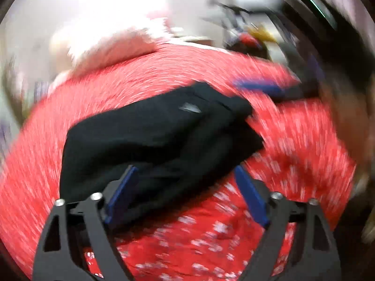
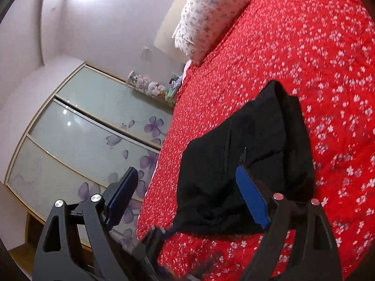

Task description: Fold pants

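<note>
Left wrist view, item: pants (image 1: pixel 150 135), black, lying as a compact folded bundle on the red flowered bedspread (image 1: pixel 293 145), a flat surface for folding; left gripper (image 1: pixel 185 175) hovering at the near edge, fingers apart, gripping nothing (picture blurring). Right gripper (image 2: pixel 185 175) likewise hanging spread over the bundle's near end, seemingly because the fold looks about complete
</note>
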